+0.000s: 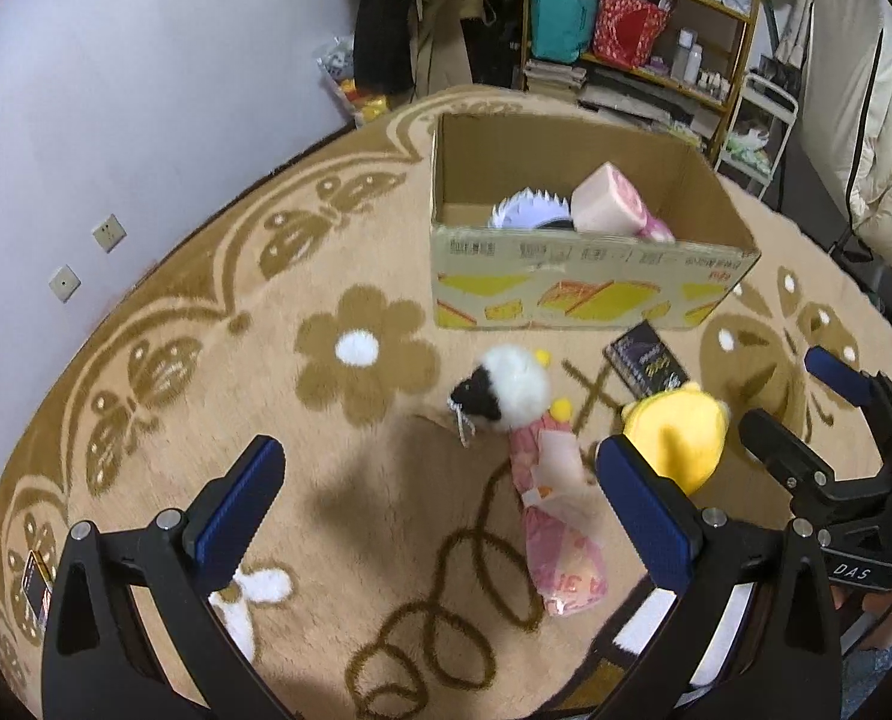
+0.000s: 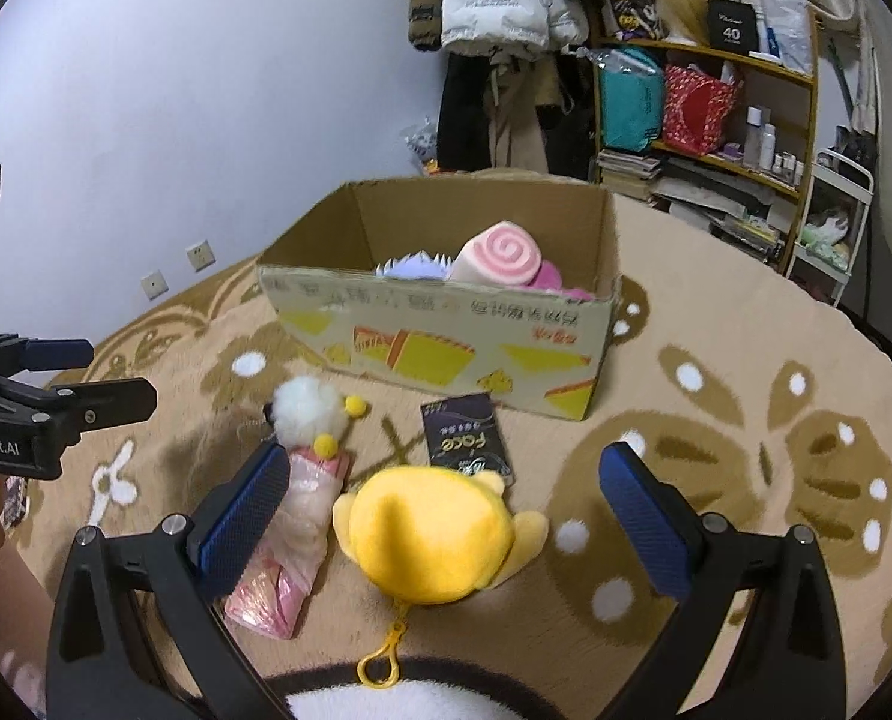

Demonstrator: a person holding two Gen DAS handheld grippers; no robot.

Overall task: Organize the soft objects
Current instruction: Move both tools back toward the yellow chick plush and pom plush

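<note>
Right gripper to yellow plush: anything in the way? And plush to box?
Nothing visible blocks the right gripper: it is open, with the yellow plush on the rug between its fingers. Between plush and box a dark packet lies flat on the rug; a lifted carry should clear it.

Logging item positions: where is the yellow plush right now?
The yellow plush lies on the rug between the open right gripper's fingers, beside the pink packet, just short of the dark packet.
</note>
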